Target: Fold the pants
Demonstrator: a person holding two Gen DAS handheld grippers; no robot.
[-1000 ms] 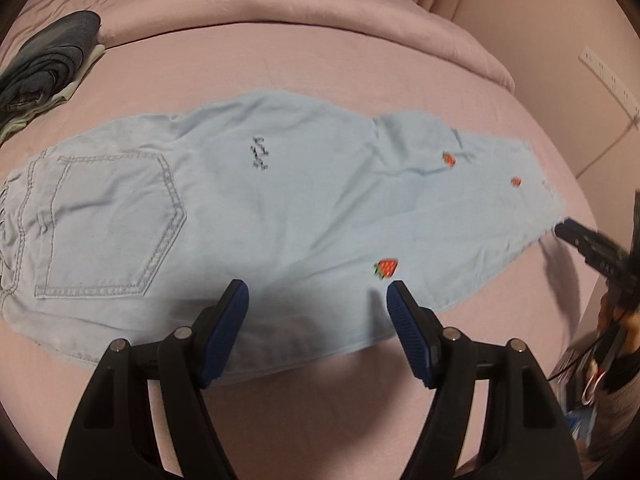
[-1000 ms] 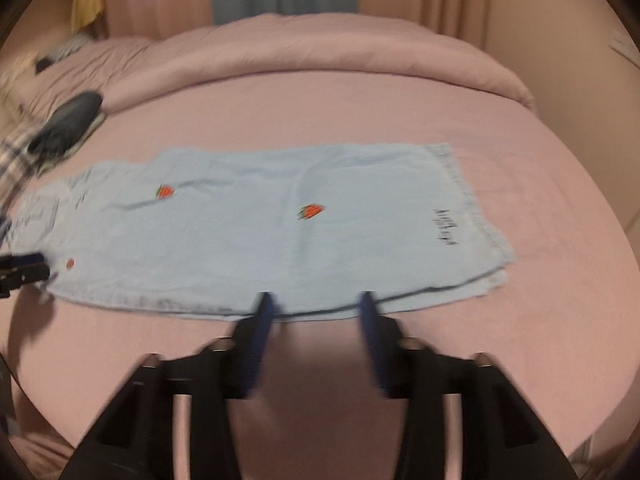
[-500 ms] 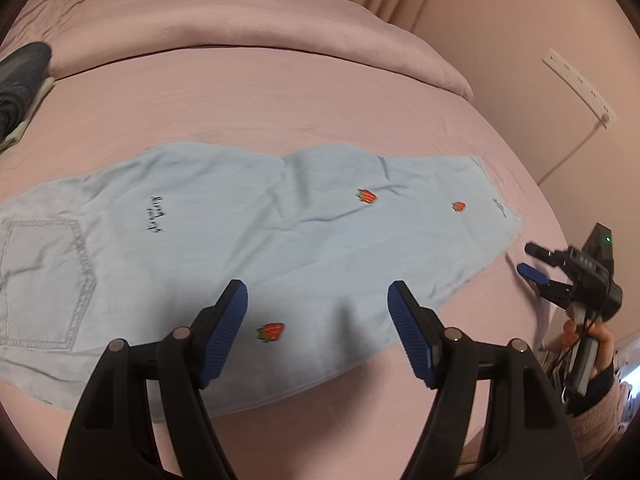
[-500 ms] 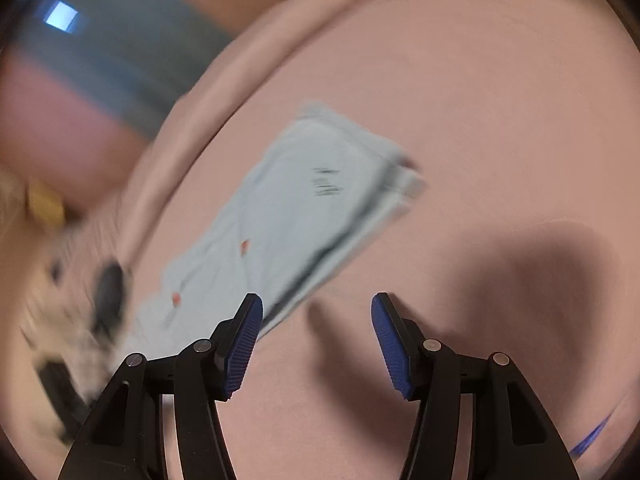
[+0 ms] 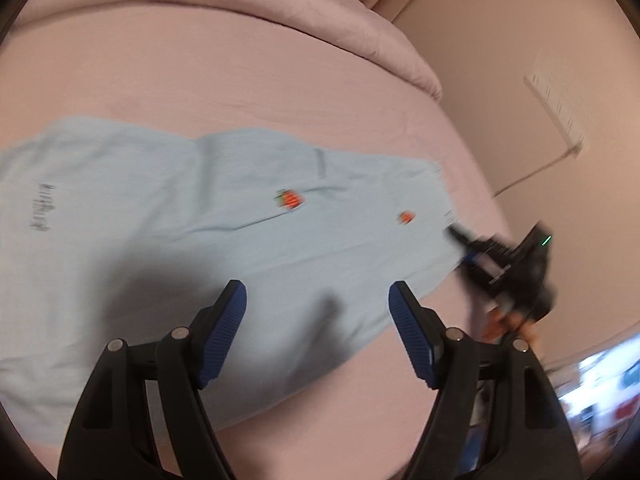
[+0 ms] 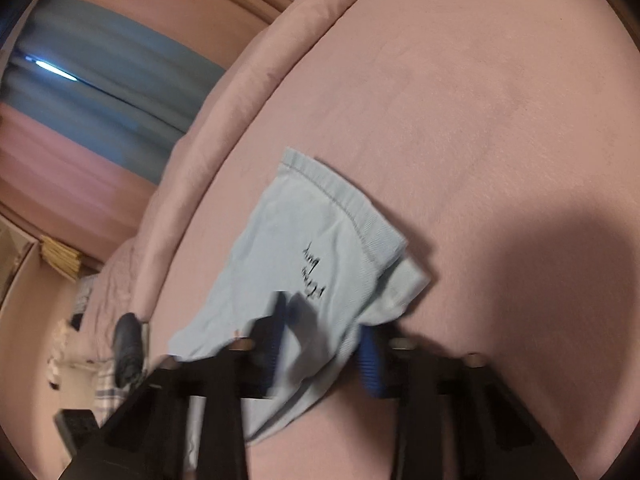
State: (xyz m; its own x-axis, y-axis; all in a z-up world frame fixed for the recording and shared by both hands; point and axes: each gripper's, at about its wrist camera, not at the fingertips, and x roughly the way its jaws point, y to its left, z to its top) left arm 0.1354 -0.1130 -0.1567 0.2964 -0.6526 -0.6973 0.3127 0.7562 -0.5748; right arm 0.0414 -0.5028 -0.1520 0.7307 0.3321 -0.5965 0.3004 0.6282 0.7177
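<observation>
Light blue pants (image 5: pixel 160 200) with strawberry patches (image 5: pixel 290 199) lie flat, folded lengthwise, on the pink bed. My left gripper (image 5: pixel 318 292) hovers open over the lower leg, nothing between its blue pads. My right gripper (image 5: pixel 460 246) sits at the hem end on the right. In the right wrist view, blurred, the right gripper (image 6: pixel 323 316) is rolled over and its jaws are closing, with the near edge of the pants (image 6: pixel 320 220) bunched between the pads. Black script print (image 6: pixel 314 276) lies just ahead of them.
The pink bedsheet (image 5: pixel 280 80) runs to a rolled duvet (image 5: pixel 280 4) at the back. A wall with a power strip (image 5: pixel 556 92) stands close on the right. Dark folded clothes (image 6: pixel 128 344) lie at the bed's far end. A hand (image 5: pixel 504 320) holds the right gripper.
The left gripper has slid along the pants toward the hem end, still open. The right gripper has rolled, dropped onto the pants' edge, and its jaws have narrowed around the cloth.
</observation>
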